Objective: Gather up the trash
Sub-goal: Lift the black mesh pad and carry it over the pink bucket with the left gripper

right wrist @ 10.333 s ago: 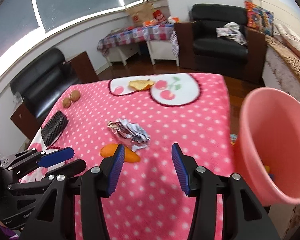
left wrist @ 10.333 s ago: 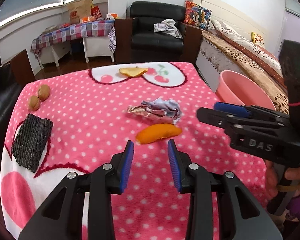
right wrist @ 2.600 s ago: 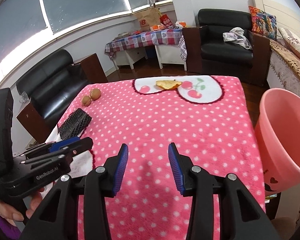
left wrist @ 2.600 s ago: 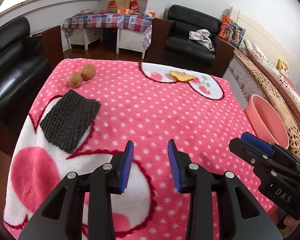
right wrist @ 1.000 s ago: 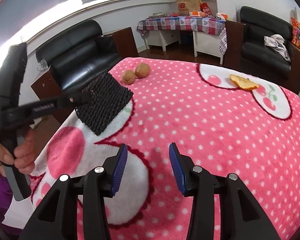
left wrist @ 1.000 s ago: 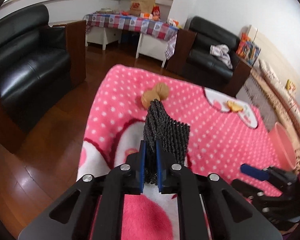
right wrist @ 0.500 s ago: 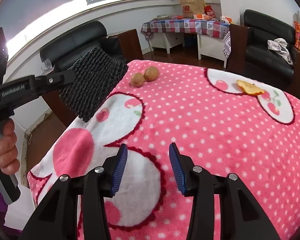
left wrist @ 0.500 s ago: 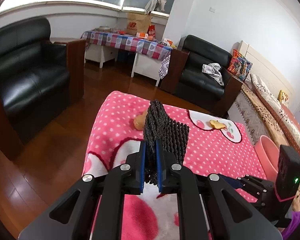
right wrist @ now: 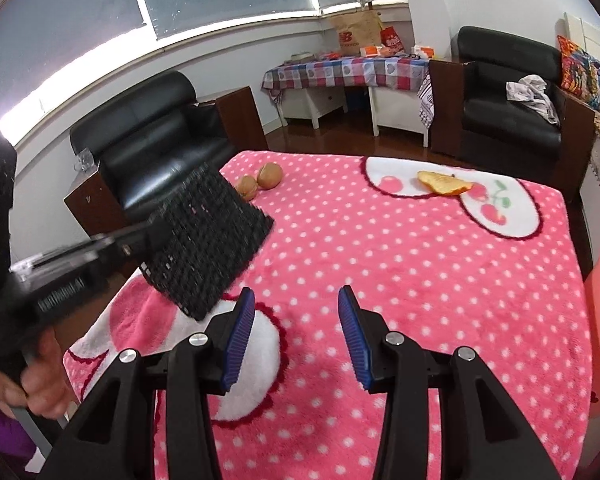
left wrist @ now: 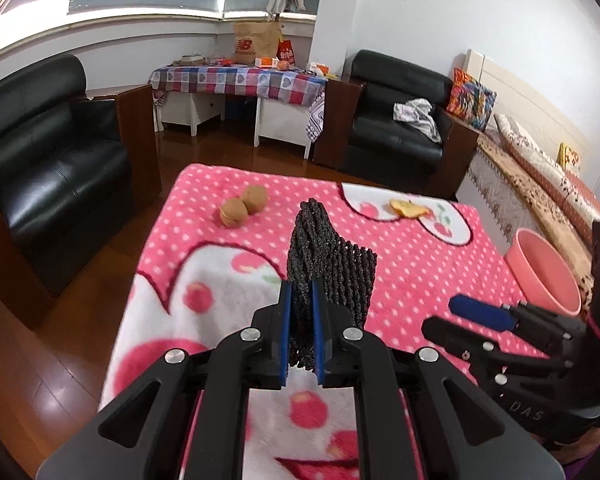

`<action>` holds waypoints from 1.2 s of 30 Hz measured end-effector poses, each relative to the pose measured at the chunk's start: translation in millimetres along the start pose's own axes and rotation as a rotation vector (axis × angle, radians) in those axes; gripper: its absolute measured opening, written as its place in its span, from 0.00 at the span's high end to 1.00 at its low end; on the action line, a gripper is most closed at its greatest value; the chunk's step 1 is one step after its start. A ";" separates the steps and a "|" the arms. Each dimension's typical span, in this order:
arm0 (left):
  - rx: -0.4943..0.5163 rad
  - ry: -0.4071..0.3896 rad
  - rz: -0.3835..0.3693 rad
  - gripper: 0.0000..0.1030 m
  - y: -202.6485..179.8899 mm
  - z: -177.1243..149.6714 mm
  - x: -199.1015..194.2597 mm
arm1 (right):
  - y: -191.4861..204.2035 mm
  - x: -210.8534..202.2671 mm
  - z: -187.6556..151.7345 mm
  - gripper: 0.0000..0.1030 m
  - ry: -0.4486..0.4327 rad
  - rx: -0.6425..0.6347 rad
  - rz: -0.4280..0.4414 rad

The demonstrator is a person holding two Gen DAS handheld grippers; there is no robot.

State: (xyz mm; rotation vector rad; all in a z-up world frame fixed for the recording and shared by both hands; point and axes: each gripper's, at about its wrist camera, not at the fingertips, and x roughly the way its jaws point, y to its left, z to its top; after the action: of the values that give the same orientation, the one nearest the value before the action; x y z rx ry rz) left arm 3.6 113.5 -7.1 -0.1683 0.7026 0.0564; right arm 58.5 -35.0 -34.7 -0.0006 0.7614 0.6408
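Pink dotted blanket with two walnuts, one peel; left claw clamping one black net, right claw half-open, empty.

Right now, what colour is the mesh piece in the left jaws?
Black, a net-like foam mesh; the right wrist view shows it best.

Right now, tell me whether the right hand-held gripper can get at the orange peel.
Probably yes: the right hand-held gripper is open and empty, and only bare blanket lies between it and the orange peel.
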 end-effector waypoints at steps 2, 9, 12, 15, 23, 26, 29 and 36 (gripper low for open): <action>0.008 0.008 0.006 0.91 -6.8 -4.3 1.8 | -2.1 -4.2 -1.5 0.58 -0.005 0.003 -0.002; 0.017 0.011 0.041 0.91 -27.2 -10.3 4.3 | -9.1 -13.1 -7.6 0.58 -0.014 0.011 -0.015; 0.013 0.017 0.046 0.91 -32.2 -10.5 6.4 | -14.0 -15.7 -9.3 0.58 -0.019 0.020 -0.022; 0.010 0.020 0.048 0.91 -39.3 -10.5 7.4 | -18.5 -19.0 -11.0 0.58 -0.025 0.031 -0.027; 0.014 0.017 0.043 0.91 -56.5 -7.1 9.7 | -29.9 -27.6 -15.6 0.58 -0.038 0.057 -0.037; 0.016 0.015 0.043 0.91 -63.6 -6.1 10.9 | -35.2 -32.4 -18.4 0.58 -0.042 0.065 -0.044; 0.019 0.015 0.039 0.91 -71.3 -5.3 13.6 | -41.4 -36.7 -20.5 0.58 -0.048 0.073 -0.054; 0.030 0.014 0.026 0.91 -90.9 -3.0 19.1 | -62.1 -50.2 -23.8 0.58 -0.070 0.116 -0.088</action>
State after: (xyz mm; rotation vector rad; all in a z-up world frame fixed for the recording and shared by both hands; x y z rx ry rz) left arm 26.0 23.3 -9.4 -0.1314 0.7195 0.0699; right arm 49.5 -117.8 -33.9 0.0934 0.7263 0.5104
